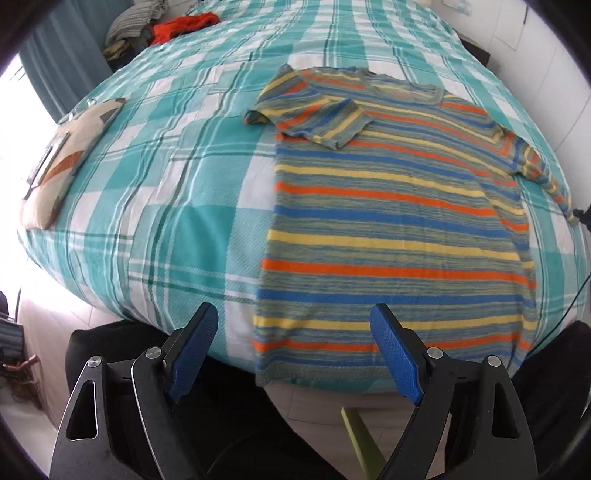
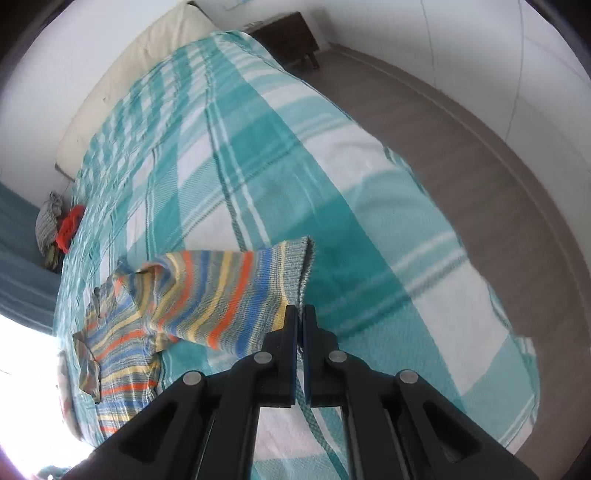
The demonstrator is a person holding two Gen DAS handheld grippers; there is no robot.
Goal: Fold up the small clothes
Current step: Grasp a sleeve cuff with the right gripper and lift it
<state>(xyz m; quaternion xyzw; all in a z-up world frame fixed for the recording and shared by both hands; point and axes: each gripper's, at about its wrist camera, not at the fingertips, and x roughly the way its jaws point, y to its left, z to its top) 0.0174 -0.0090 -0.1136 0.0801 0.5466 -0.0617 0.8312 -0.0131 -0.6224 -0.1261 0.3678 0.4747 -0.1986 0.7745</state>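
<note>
Your left gripper point(image 1: 293, 349) hangs with its blue pads spread wide and nothing between them, just off the near edge of the bed point(image 1: 155, 206), over the hem of the striped T-shirt point(image 1: 391, 236). The shirt lies flat on the teal-and-white plaid cover toward the bed's right side, hem draping over the near edge, collar pointing away from you. Its left sleeve point(image 1: 325, 118) is already folded inward onto the chest.

Your right gripper point(image 2: 300, 314) is clamped tight on the cuff of the right sleeve point(image 2: 236, 295) — the pads pinch the ribbed edge, and the sleeve is lifted off the cover, stretched out toward the bed's right edge.

Farther off, a patterned cushion point(image 1: 62, 158) sits along the bed's left edge. At the far left corner lies a heap of clothes point(image 1: 162, 22), an orange-red piece against grey striped fabric. In the right wrist view a cream headboard point(image 2: 122, 85) runs along the far end, with a dark nightstand point(image 2: 288, 37) beside it.
</note>
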